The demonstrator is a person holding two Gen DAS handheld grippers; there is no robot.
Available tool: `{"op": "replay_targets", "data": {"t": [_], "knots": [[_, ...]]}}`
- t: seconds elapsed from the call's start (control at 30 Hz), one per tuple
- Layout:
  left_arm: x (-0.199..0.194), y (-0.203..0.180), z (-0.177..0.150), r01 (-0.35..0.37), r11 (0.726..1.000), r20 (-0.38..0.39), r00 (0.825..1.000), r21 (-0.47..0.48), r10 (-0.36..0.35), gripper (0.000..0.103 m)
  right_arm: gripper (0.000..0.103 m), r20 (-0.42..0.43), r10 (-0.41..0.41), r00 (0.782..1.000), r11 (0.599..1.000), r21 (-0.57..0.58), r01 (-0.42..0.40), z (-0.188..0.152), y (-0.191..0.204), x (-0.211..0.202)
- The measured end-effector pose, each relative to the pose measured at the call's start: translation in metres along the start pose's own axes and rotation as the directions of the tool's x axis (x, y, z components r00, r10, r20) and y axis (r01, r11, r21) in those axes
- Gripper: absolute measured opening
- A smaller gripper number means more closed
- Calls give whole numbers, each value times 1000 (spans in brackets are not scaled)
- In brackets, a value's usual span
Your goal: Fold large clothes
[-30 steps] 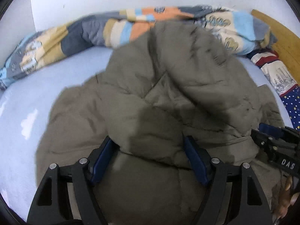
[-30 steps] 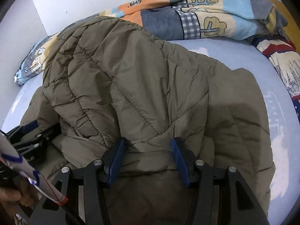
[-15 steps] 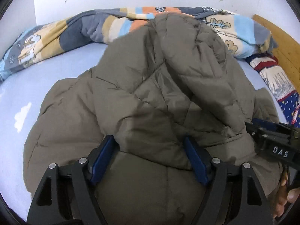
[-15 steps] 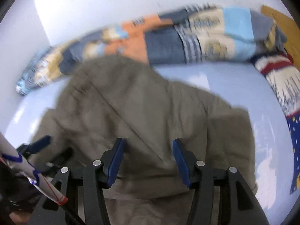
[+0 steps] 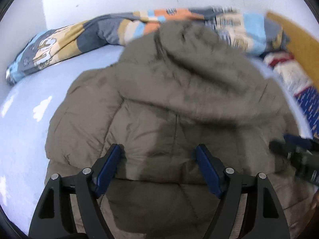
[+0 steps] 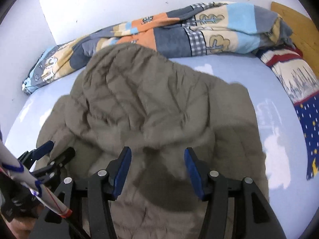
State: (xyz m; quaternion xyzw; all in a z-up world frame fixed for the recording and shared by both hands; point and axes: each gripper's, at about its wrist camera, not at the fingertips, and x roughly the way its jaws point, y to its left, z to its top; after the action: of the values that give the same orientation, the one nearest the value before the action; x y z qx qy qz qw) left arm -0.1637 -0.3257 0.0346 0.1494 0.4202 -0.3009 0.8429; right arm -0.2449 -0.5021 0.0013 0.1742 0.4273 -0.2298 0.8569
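An olive-brown quilted jacket lies on the pale blue bed sheet, its upper part folded back over the lower part. My left gripper is shut on a thick fold of the jacket near the front edge, and the fabric puckers at its left pad. In the right wrist view the jacket spreads out under my right gripper, which hovers open above it and casts a shadow on the cloth. The right gripper shows blurred at the left view's right edge. The left gripper shows at the lower left.
A patchwork blanket is bunched along the white wall at the back. A printed pillow and a wooden headboard are at the right. A white strip with blue and red marks crosses the lower left, above a hand.
The raised upper part of the jacket has come down and lies flatter. The jacket's edge has left the right gripper's jaws, and that gripper has pulled back and up. The left gripper shifted while keeping its fold.
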Motion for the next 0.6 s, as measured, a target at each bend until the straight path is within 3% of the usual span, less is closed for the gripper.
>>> {"op": "replay_targets", "data": {"t": [0.07,0.23,0.3,0.43,0.6], "knots": [[-7,-7,4,-29,999,-15,999,35,30,77,62,-88,10,996,1000,2,-9,-16,-5,21],[-62,0,-7,57,998,54,997,6,-58,77,62,-10,78,997,993,85,-77,-23,-22,-25],[-83,6,-21,58,998,76,995,16,-59,77,62,31,91,995,992,87,-93,-27,-25,-53],[-114,24,-58,69,998,64,996,16,-69,77,62,58,148,987,983,102,-153,-50,-28,-90],[-124,47,-99,51,998,29,998,-31,-50,77,62,51,114,992,990,78,-118,-91,-30,-116]]}}
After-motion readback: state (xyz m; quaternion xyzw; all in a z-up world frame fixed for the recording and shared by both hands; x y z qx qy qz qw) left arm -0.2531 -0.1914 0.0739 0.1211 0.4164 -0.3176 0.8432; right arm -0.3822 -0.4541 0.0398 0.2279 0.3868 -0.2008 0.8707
